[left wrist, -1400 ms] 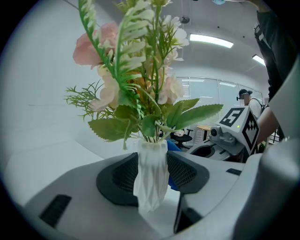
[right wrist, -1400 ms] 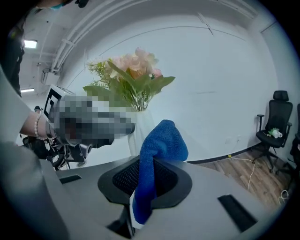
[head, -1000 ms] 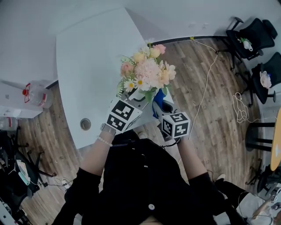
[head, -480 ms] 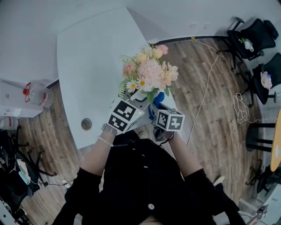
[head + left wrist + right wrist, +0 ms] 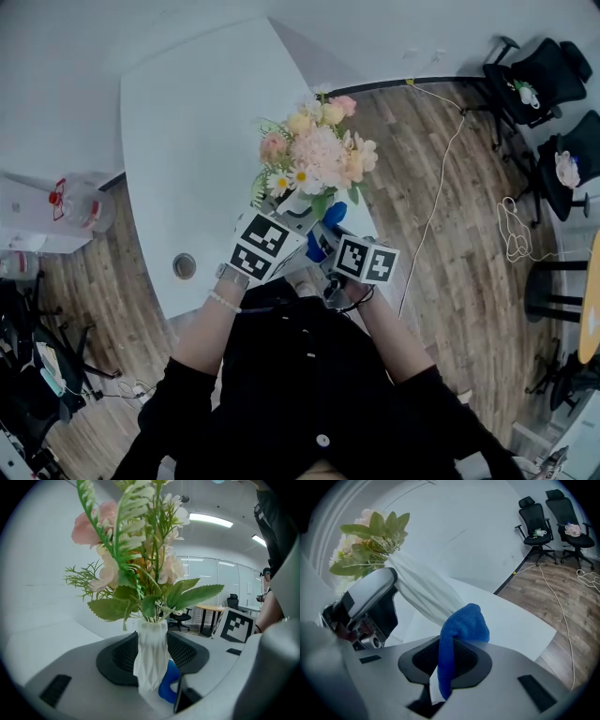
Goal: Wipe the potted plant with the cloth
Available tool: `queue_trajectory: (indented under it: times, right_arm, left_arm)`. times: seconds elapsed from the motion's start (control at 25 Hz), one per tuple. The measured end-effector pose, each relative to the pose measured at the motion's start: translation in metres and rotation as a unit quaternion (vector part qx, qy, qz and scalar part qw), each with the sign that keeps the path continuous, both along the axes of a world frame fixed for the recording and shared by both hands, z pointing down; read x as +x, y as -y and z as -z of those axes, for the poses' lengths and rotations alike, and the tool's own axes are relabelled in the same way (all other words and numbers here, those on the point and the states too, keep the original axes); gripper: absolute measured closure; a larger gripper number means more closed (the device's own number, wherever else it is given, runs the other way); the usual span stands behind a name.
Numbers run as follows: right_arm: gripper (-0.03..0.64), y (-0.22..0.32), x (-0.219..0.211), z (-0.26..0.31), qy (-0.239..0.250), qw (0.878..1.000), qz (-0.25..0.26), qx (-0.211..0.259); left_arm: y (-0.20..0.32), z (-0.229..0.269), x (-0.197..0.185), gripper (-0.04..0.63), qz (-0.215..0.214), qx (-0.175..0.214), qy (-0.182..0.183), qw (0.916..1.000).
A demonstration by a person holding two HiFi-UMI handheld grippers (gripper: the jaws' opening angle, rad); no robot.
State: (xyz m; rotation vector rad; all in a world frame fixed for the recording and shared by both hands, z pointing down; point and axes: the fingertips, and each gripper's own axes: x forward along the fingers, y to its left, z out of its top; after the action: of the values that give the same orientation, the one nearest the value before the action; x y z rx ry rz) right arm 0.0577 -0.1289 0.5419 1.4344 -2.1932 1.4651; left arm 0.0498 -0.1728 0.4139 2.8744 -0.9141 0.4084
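A white ribbed vase point(image 5: 151, 658) with pink, peach and white flowers point(image 5: 314, 155) and green leaves is lifted above the table's near edge. My left gripper point(image 5: 152, 654) is shut on the vase, one pad on each side of its body. My right gripper point(image 5: 452, 660) is shut on a blue cloth point(image 5: 461, 625), whose bunched end pokes out past the jaws against the lower side of the vase point(image 5: 426, 590). In the head view the cloth point(image 5: 323, 225) shows between the two marker cubes, just under the vase point(image 5: 298, 204), with the right gripper point(image 5: 328, 242) close beside the left gripper point(image 5: 291, 216).
The white table point(image 5: 187, 141) has a round cable hole point(image 5: 184, 265) near its front. Black office chairs point(image 5: 544, 75) stand at the far right on the wood floor, where a cable point(image 5: 441, 178) trails. A clear water jug point(image 5: 80, 202) sits at the left.
The right gripper has rolled and shifted left and slightly down, closer to the vase, so less of the blue cloth shows from above. The left gripper and the flowers have stayed put.
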Motion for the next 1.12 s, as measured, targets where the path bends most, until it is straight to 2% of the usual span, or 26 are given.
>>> queue_trajectory:
  times: [0.24,0.56,0.76,0.92,1.12]
  right_arm:
    - [0.535,0.001,-0.006,0.033,0.001,0.999,0.023,0.047]
    - [0.535,-0.003,-0.013,0.063,-0.088,0.981,0.111,0.130]
    - [0.535,-0.004,-0.022,0.072,-0.146,0.960,0.166,0.175]
    - [0.535,-0.007,-0.031,0.071,-0.187,0.937,0.218,0.197]
    - [0.535,-0.018,-0.059,0.063,-0.208,0.907,0.299,0.212]
  left_arm:
    - [0.000,-0.001,0.000,0.388,0.001,0.001,0.002,1.0000]
    - [0.001,-0.002,0.002,0.388,0.004,0.000,0.005,1.0000]
    - [0.001,-0.002,0.002,0.388,0.004,-0.002,0.008,1.0000]
    - [0.001,-0.002,0.002,0.388,0.004,-0.001,0.008,1.0000]
    - [0.001,-0.003,0.001,0.388,0.004,-0.001,0.010,0.9999]
